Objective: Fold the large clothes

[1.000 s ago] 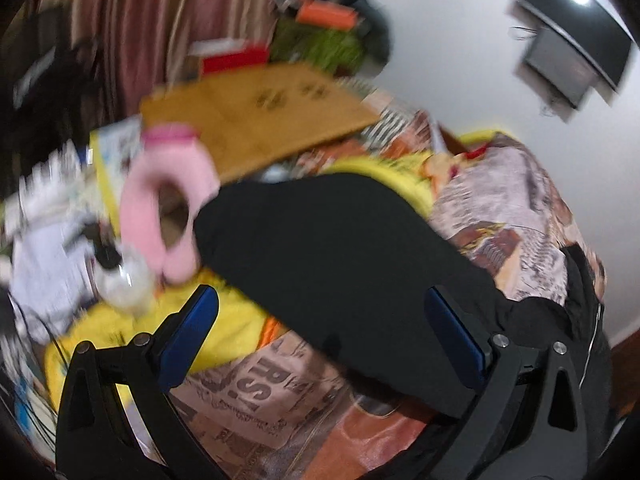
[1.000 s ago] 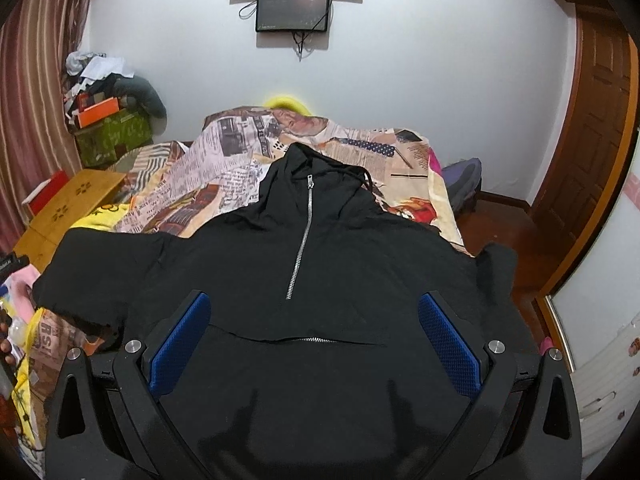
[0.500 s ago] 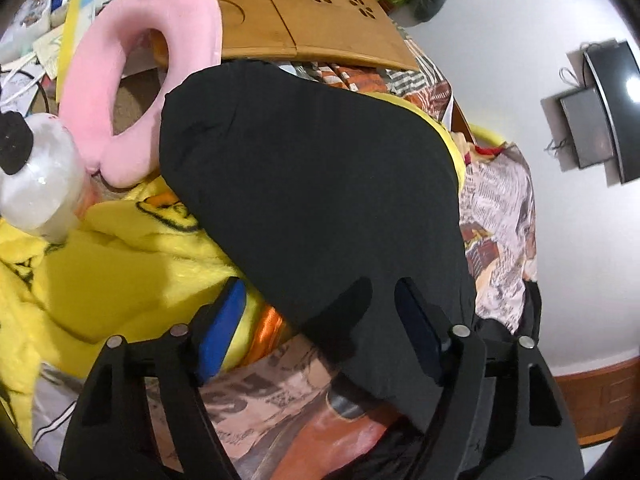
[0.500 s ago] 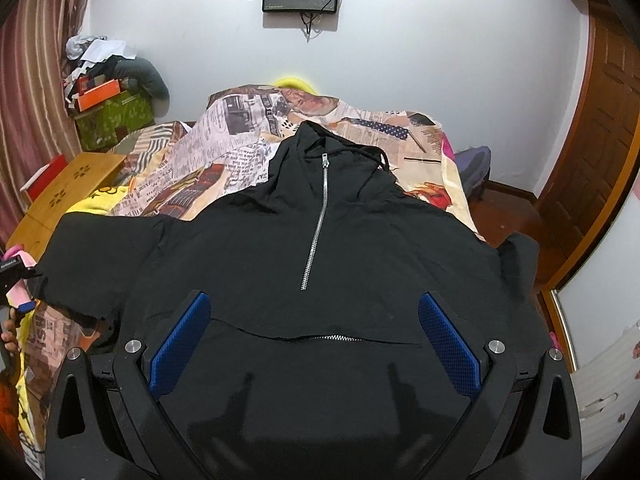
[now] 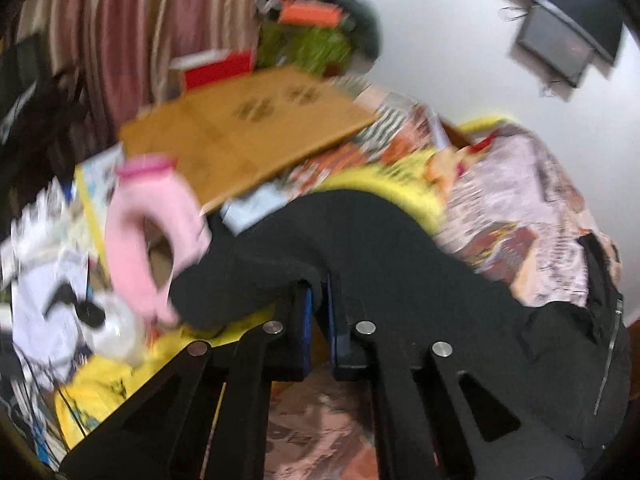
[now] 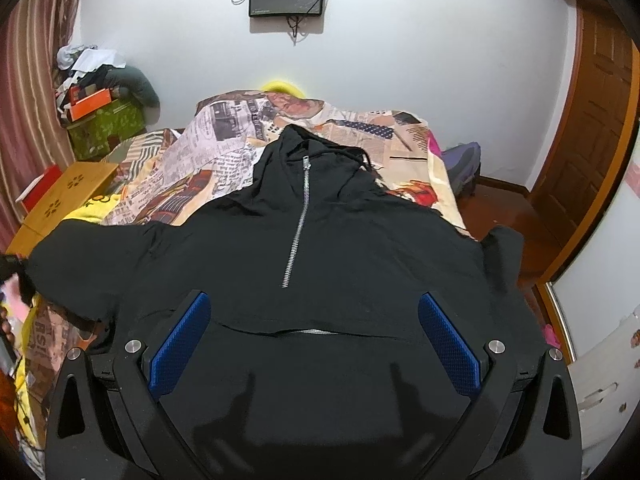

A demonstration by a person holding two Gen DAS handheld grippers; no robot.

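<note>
A black zip hoodie (image 6: 320,248) lies front up on the bed, hood toward the far wall, both sleeves spread out. My right gripper (image 6: 314,320) is open and empty, hovering over the hoodie's lower front. My left gripper (image 5: 318,300) is shut on the edge of the hoodie's left sleeve (image 5: 340,240) near the cuff and holds it raised off the bed. That sleeve also shows at the left of the right wrist view (image 6: 80,256). The left wrist view is blurred by motion.
The bed (image 6: 224,140) has a newspaper-print cover. Left of it are a wooden lap table (image 5: 248,128), a pink neck pillow (image 5: 156,220), a clear bottle (image 5: 116,332), a yellow blanket (image 5: 112,376) and striped curtains (image 5: 132,32). A wooden door (image 6: 592,128) stands at right.
My left gripper has closed on the sleeve edge and lifted it, with the view swinging upward. My right gripper stays open and has barely moved.
</note>
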